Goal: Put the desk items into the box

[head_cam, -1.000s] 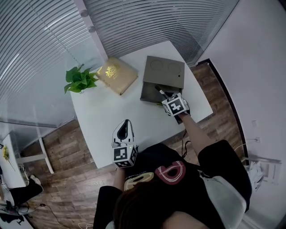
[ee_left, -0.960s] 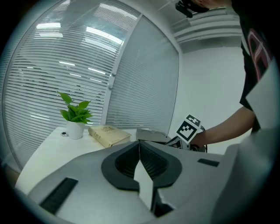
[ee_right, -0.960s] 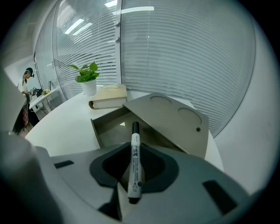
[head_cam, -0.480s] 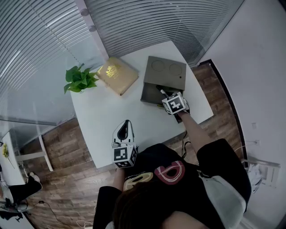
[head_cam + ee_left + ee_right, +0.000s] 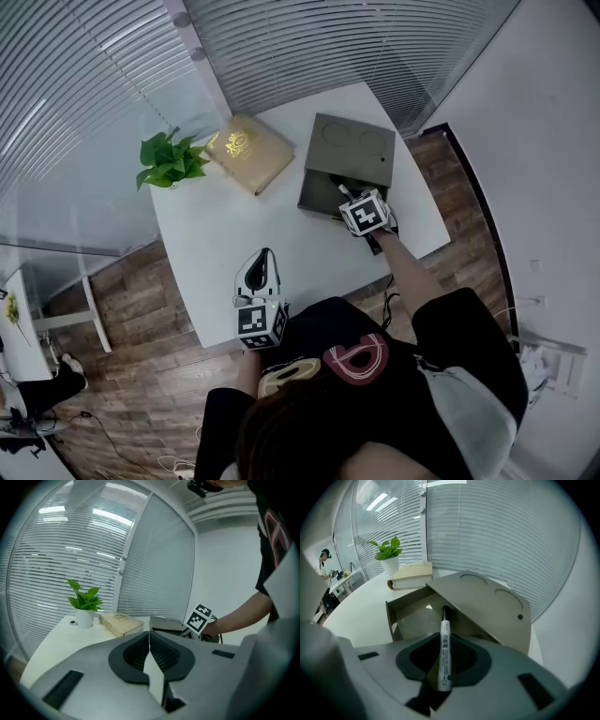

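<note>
Nothing shifted on white desk (image 5: pixel 225 234) bearing box (image 5: pixel 356 145), beside blinds (image 5: pixel 300 47).

The right gripper (image 5: pixel 351 196) holds a marker (image 5: pixel 340 186) at the open grey box's (image 5: pixel 354 150) mouth; the left gripper (image 5: pixel 263 262) hangs over the white table's (image 5: pixel 225 225) near edge.

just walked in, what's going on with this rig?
A person is packing desk items with two handheld grippers. The right gripper is clamped on a white marker, its black cap pointing into the open grey box; it is not yet released. The left gripper hangs at the near edge of the table, jaws together and empty. A book and a potted plant sit on the table, outside the box.
</note>
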`<action>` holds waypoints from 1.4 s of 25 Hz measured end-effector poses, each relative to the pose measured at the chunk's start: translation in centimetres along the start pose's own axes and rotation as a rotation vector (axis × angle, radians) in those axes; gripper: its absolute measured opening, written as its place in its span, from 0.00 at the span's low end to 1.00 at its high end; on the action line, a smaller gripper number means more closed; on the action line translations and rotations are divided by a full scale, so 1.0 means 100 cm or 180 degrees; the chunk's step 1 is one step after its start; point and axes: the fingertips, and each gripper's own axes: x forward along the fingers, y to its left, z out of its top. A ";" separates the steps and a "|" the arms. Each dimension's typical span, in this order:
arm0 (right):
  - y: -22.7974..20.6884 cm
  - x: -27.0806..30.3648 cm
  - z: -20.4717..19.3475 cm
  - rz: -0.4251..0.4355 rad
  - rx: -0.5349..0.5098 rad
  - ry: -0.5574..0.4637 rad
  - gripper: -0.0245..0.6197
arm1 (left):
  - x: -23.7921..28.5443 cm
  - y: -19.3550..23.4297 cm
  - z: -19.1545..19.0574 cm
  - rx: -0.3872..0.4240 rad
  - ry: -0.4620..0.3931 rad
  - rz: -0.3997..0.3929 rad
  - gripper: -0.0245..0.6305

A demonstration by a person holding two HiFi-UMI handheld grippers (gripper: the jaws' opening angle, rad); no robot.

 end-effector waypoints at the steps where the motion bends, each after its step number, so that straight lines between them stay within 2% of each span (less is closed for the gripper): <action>1: 0.000 0.001 -0.002 -0.0005 -0.0001 0.0030 0.16 | -0.001 0.000 0.000 0.0001 -0.0002 0.0004 0.07; 6: 0.002 0.006 -0.008 -0.0002 0.0151 0.0141 0.16 | -0.006 0.006 0.000 0.0013 0.0001 0.0053 0.07; 13: -0.002 -0.003 -0.001 -0.0041 0.0321 -0.0008 0.23 | -0.010 0.009 -0.005 -0.0011 0.0012 0.0041 0.06; 23: 0.005 -0.044 0.017 -0.0057 0.0504 -0.0499 0.23 | -0.014 0.003 -0.005 -0.0005 -0.0040 -0.0093 0.07; 29: 0.027 -0.070 0.020 -0.0005 0.0493 -0.0740 0.23 | -0.018 -0.003 -0.008 0.0020 -0.0039 -0.0226 0.07; 35: 0.068 -0.092 0.013 0.0043 0.0362 -0.0955 0.24 | -0.029 -0.007 -0.013 -0.0029 -0.0024 -0.0304 0.07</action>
